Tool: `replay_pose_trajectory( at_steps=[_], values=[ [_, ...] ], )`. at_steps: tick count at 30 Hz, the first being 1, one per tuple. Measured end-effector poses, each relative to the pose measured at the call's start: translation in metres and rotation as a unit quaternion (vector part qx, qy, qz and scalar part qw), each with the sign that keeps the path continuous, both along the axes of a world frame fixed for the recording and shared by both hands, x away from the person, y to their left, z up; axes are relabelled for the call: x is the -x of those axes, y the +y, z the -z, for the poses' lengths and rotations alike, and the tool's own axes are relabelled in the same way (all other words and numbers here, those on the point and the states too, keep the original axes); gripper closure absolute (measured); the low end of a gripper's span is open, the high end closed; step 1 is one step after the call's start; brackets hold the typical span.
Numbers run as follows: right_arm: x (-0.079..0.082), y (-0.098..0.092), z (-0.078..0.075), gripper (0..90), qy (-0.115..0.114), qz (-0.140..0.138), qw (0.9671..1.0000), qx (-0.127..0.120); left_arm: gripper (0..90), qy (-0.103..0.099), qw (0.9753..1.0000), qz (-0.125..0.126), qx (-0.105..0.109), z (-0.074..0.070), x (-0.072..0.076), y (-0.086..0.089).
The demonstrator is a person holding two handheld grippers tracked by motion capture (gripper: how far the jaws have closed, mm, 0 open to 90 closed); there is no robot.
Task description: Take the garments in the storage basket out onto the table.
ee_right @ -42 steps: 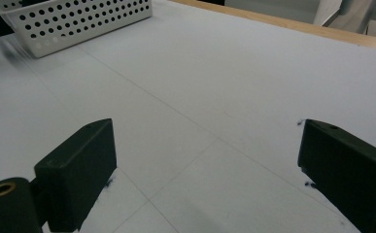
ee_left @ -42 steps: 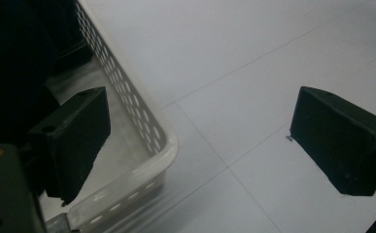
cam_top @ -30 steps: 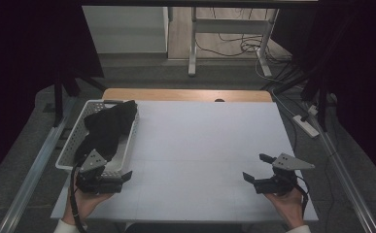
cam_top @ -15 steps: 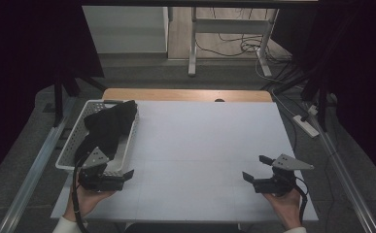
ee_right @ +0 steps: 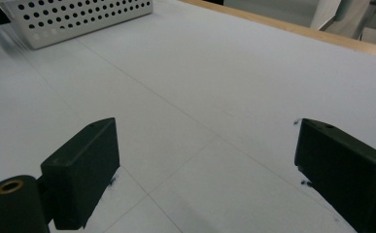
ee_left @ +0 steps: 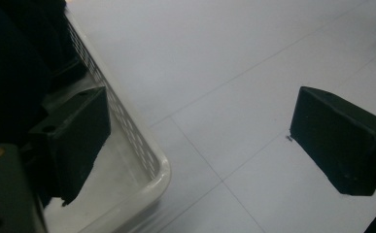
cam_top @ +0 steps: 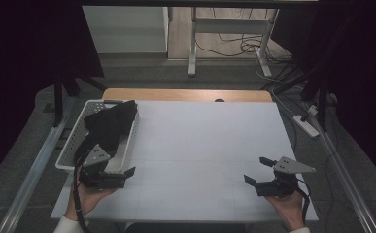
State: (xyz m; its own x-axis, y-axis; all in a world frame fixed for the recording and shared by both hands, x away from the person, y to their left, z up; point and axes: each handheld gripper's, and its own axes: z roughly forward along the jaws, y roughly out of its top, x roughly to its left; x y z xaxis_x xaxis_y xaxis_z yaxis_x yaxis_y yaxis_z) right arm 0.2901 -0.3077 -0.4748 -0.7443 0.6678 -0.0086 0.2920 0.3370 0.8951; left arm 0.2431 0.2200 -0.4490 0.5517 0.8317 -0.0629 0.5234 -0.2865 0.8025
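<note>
A white perforated basket (cam_top: 73, 145) stands at the table's left side with a black cloth (cam_top: 109, 125) heaped in it. My left gripper (cam_top: 121, 168) is open at the basket's near right corner. In the left gripper view its jaws (ee_left: 200, 141) straddle the basket rim (ee_left: 149, 162): one jaw is over the inside near the black cloth (ee_left: 10, 73), the other over the table. My right gripper (cam_top: 255, 170) is open and empty low over the table's near right. In the right gripper view its jaws (ee_right: 205, 165) point across the bare surface toward the far-off basket (ee_right: 78, 19).
The white table top (cam_top: 205, 136) has faint grid lines and a wooden strip (cam_top: 185, 94) along its far edge. Beyond it stand desk legs and floor cables (cam_top: 234, 46). A power strip (cam_top: 306, 125) lies on the floor to the right.
My left gripper has edged slightly forward toward the basket's near corner. My right gripper has barely moved. Both stay open.
</note>
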Motion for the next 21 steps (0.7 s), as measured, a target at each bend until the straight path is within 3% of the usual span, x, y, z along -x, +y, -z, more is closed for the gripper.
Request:
replay_pose_trajectory(
  at_steps=[4, 10, 13, 21],
  values=[
    [-0.003, -0.003, 0.0, 8.7, 0.005, -0.001, 0.9999, -0.013, 8.4, -0.002, 1.0, -0.003, 0.002, -0.006, 0.0, 0.001],
    [-0.005, -0.002, 0.001, 8.7, 0.006, -0.005, 1.0, -0.006, 8.2, -0.004, 1.0, 0.0, 0.0, -0.015, -0.004, -0.001],
    [-0.007, -0.003, 0.003, 8.6, 0.018, -0.009, 0.9997, -0.013, 8.2, -0.006, 1.0, 0.0, 0.0, -0.018, -0.005, 0.0],
    [-0.009, 0.0, 0.005, 8.7, 0.022, -0.014, 0.9995, -0.018, 8.2, -0.012, 0.9999, 0.003, 0.011, -0.026, -0.017, 0.008]
  ],
)
